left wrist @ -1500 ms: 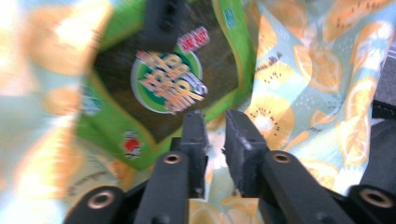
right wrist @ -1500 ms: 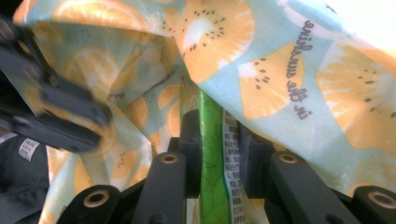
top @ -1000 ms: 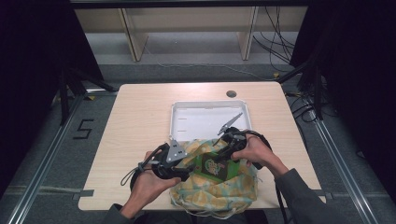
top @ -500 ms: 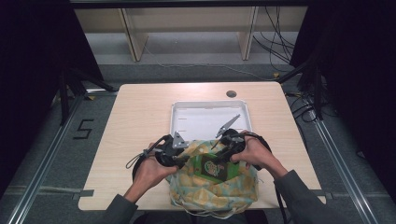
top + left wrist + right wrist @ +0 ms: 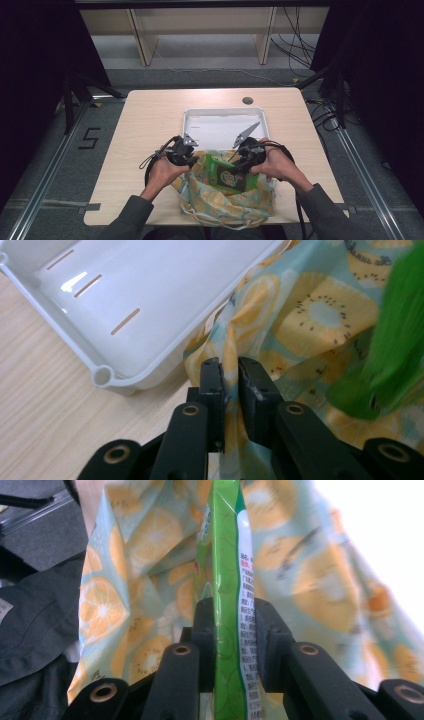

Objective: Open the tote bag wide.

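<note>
Left gripper (image 5: 230, 377), jaws just closing, pinches the soft fruit-print cloth bag (image 5: 300, 315) at its rim beside the white tray (image 5: 102, 375). Right gripper (image 5: 235, 615) clamps the green snack packet (image 5: 225, 555) edge-on over the bag's mouth; light, crinkly, likely slippery, so grip the seam.

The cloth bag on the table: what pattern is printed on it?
Yellow citrus slices on pale blue cloth bag; left gripper view.

left claw (image 5: 230, 382) jaws just closing, pinched; right claw (image 5: 235, 630) clamped.
</note>
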A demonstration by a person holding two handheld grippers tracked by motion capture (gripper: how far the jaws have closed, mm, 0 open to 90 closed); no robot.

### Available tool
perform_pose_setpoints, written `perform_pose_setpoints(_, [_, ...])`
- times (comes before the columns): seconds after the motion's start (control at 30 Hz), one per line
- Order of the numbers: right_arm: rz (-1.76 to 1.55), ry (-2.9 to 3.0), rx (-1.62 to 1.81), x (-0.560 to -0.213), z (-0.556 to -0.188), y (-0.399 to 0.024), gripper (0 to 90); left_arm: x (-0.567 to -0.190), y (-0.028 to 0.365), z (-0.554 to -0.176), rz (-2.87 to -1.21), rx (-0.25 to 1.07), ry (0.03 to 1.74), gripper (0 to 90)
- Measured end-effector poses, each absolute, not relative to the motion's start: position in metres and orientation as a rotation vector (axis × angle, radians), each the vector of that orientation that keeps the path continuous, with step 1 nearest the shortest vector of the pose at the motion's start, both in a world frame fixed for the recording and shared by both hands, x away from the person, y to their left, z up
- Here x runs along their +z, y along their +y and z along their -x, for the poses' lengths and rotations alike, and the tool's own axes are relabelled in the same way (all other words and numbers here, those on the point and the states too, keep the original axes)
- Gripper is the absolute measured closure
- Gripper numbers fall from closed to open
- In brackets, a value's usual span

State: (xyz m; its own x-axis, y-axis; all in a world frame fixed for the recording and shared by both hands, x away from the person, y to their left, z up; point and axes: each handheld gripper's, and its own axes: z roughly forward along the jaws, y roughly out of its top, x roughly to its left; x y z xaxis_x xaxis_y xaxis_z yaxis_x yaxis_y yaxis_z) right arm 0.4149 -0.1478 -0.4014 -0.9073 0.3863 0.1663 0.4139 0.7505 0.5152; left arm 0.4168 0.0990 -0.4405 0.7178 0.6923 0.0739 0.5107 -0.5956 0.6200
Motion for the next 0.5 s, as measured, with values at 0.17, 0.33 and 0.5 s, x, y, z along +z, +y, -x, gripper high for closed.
perform_pose_setpoints(0.17, [0.653, -2.878, -0.973, -0.387, -0.416, -0.156, 75.3, -0.431, 0.103, -0.411, -2.313, 0.373, 0.902, 69.5])
perform_pose_setpoints(0.33, [0.633, -2.869, -1.070, -0.369, -0.415, -0.162, 75.3, -0.418, 0.109, -0.402, -2.234, 0.369, 0.906, 50.4])
perform_pose_setpoints(0.5, [0.636, -2.871, -1.111, -0.355, -0.412, -0.164, 75.3, -0.407, 0.124, -0.387, -2.167, 0.398, 0.902, 39.9])
